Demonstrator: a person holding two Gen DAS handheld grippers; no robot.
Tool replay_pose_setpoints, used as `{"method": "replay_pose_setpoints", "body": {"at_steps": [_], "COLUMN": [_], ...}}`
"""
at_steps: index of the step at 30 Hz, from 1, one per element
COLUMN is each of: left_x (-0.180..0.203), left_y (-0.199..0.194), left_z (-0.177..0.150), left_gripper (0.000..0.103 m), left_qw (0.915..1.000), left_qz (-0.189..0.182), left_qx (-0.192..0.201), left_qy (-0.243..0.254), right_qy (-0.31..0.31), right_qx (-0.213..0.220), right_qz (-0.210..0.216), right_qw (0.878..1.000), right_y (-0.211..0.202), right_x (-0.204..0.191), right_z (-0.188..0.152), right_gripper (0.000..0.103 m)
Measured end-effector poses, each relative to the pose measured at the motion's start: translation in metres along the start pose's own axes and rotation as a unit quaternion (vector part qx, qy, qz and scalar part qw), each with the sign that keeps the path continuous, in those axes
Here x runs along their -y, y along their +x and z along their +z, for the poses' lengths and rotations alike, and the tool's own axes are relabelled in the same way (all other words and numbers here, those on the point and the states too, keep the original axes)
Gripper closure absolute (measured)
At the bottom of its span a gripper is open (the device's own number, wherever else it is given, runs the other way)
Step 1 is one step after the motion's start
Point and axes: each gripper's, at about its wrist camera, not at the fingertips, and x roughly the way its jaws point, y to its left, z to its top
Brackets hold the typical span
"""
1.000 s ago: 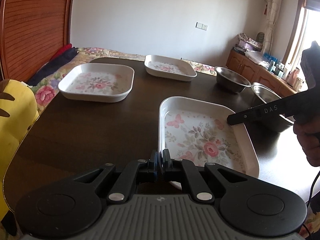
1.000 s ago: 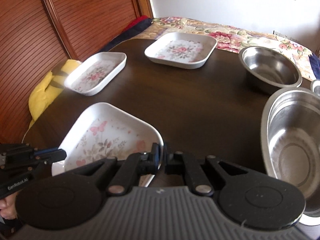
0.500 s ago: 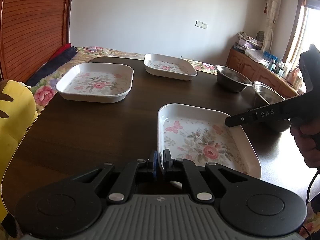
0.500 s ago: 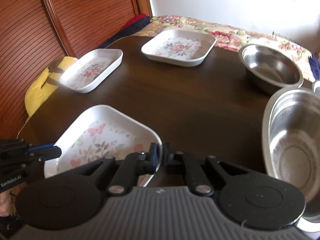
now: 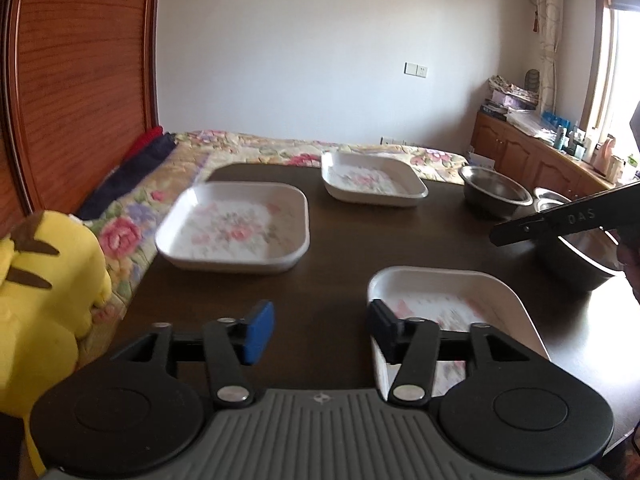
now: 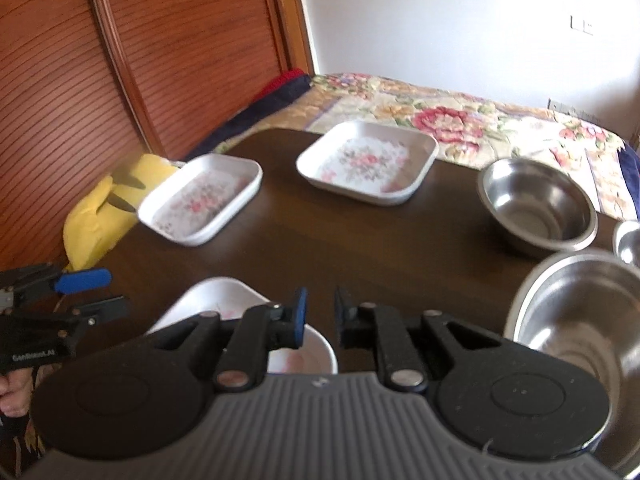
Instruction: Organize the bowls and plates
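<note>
Left hand-held gripper (image 5: pixel 320 330) wide open, empty; right hand-held gripper (image 6: pixel 320 312) slightly parted, empty. Near floral plate (image 5: pixel 460 292) rests on desk (image 5: pixel 340 248).

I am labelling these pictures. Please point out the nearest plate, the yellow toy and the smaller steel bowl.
nearest plate (image 5: pixel 448 280): left wrist view, far rim.
yellow toy (image 5: pixel 44 296): left wrist view, middle of its body.
smaller steel bowl (image 6: pixel 536 208): right wrist view, inside bottom.

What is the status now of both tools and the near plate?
Left tool open, right tool open. Near plate flat on table, ungripped. Nothing blocking.
</note>
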Motion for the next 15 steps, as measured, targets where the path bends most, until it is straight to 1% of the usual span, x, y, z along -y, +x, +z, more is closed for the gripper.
{"method": "replay_pose_setpoints", "body": {"at_steps": [1, 2, 4, 5, 6, 8, 12, 14, 15], "left_x": [-0.002, -0.005, -0.01, -0.014, -0.018, -0.026, -0.04, -0.049, -0.053], "left_y": [0.001, 0.002, 0.005, 0.006, 0.008, 0.01, 0.017, 0.022, 0.025], "left_z": [0.003, 0.007, 0.014, 0.018, 0.021, 0.029, 0.044, 0.05, 0.053], "left_gripper": [0.016, 0.013, 0.007, 0.001, 0.0, 0.0, 0.0, 0.0, 0.0], "left_qw": [1.0, 1.0, 0.9999, 0.9998, 0.9998, 0.9997, 0.999, 0.9989, 0.999], "left_qz": [0.002, 0.003, 0.004, 0.003, 0.002, 0.004, 0.018, 0.021, 0.015], "left_qx": [0.002, 0.005, 0.009, 0.011, 0.013, 0.018, 0.027, 0.027, 0.025], "left_qy": [0.003, 0.006, 0.011, 0.015, 0.016, 0.018, 0.032, 0.033, 0.034], "right_qy": [-0.001, -0.003, -0.005, -0.005, -0.005, -0.007, -0.015, -0.013, -0.013], "right_qx": [0.004, 0.008, 0.012, 0.013, 0.014, 0.017, 0.023, 0.024, 0.023], "right_qz": [0.003, 0.006, 0.01, 0.013, 0.016, 0.017, 0.021, 0.024, 0.027], "right_qw": [1.0, 1.0, 1.0, 1.0, 1.0, 1.0, 0.999, 0.999, 0.999], "right_y": [0.0, 0.001, 0.003, 0.005, 0.008, 0.013, 0.023, 0.028, 0.032], "right_x": [-0.002, -0.004, -0.009, -0.012, -0.014, -0.02, -0.032, -0.037, -0.04], "right_z": [0.003, 0.005, 0.01, 0.013, 0.016, 0.021, 0.031, 0.034, 0.036], "right_gripper": [0.072, 0.067, 0.066, 0.064, 0.062, 0.05, 0.05, 0.046, 0.045]}}
